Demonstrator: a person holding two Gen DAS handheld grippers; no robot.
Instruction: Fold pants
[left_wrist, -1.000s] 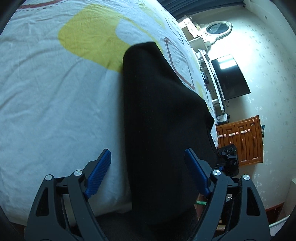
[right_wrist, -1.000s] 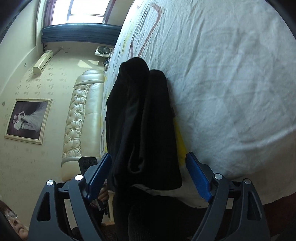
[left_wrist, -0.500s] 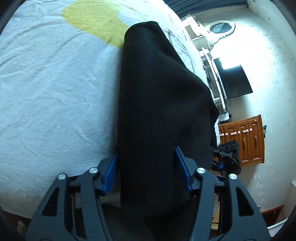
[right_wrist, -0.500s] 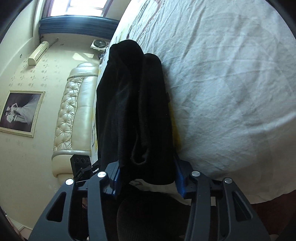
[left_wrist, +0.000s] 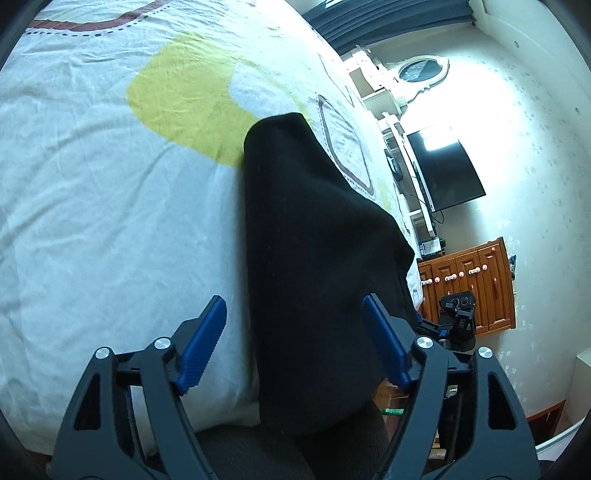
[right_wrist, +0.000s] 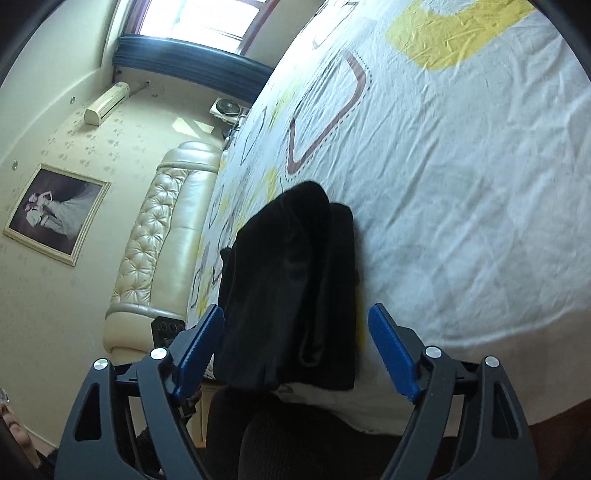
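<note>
The black pants (left_wrist: 317, 266), soft and limp (likely slumping if lifted), want gripping at the near edge, where both the left gripper (left_wrist: 295, 343) and the right gripper (right_wrist: 297, 345) have just opened, pads clear.

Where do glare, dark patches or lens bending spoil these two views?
Left wrist view: the wall beside the TV is blown out white, and the black pants show almost no fold detail. Right wrist view: the window is overexposed, the pants are again near featureless. Both views: fisheye bends the bed into a dome, with dark corners.
</note>
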